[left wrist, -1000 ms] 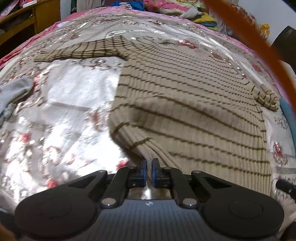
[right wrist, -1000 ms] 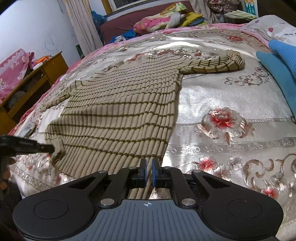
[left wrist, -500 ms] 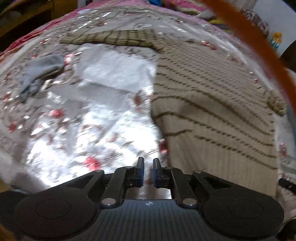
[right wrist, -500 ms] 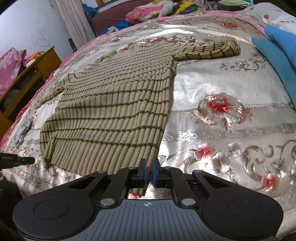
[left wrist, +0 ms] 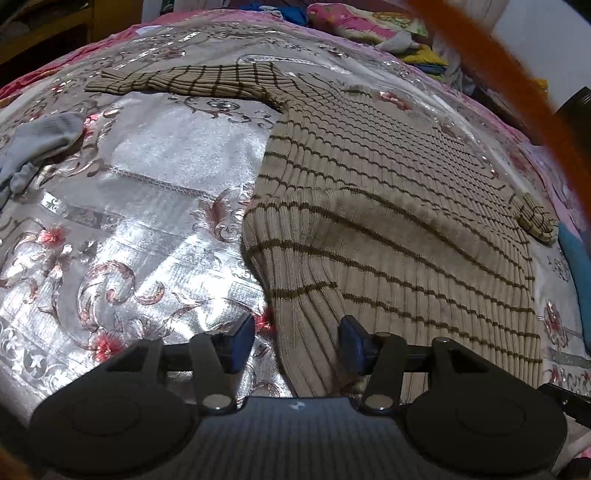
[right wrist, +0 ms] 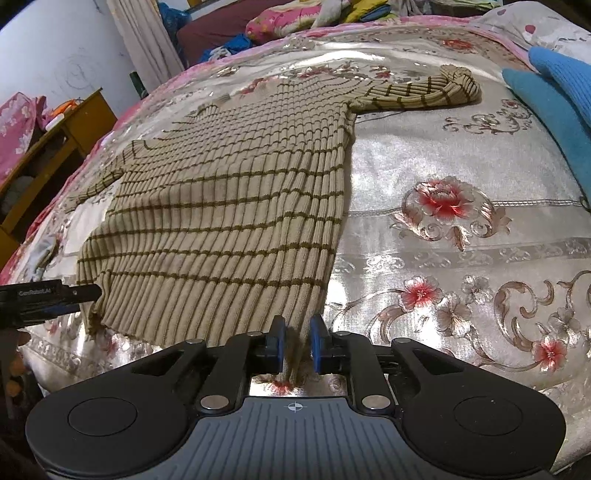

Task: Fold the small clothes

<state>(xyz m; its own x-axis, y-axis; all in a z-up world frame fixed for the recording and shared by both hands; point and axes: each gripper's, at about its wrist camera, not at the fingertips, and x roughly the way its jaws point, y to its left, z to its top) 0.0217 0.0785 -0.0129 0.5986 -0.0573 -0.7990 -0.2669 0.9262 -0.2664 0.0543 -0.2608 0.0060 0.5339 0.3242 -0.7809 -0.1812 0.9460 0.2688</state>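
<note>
A beige ribbed sweater with brown stripes (left wrist: 388, 206) lies spread flat on the silver floral bedspread (left wrist: 147, 206), sleeves out to both sides. My left gripper (left wrist: 297, 341) is open, its jaws wide apart over the sweater's lower left hem corner. In the right wrist view the sweater (right wrist: 236, 206) fills the middle. My right gripper (right wrist: 297, 345) is open a little, with the lower right hem corner between its jaws. The left gripper's tip (right wrist: 74, 293) shows at the left edge by the hem.
A grey sock (left wrist: 40, 142) lies left of the sweater. A blue garment (right wrist: 550, 99) lies at the right of the bed. Pillows and piled clothes (right wrist: 295, 22) sit at the far end. A wooden desk (right wrist: 55, 144) stands at the left.
Both grippers have opened and let go of the hem. The left gripper swung out left, then came back over the hem corner. The sweater now lies flat.
</note>
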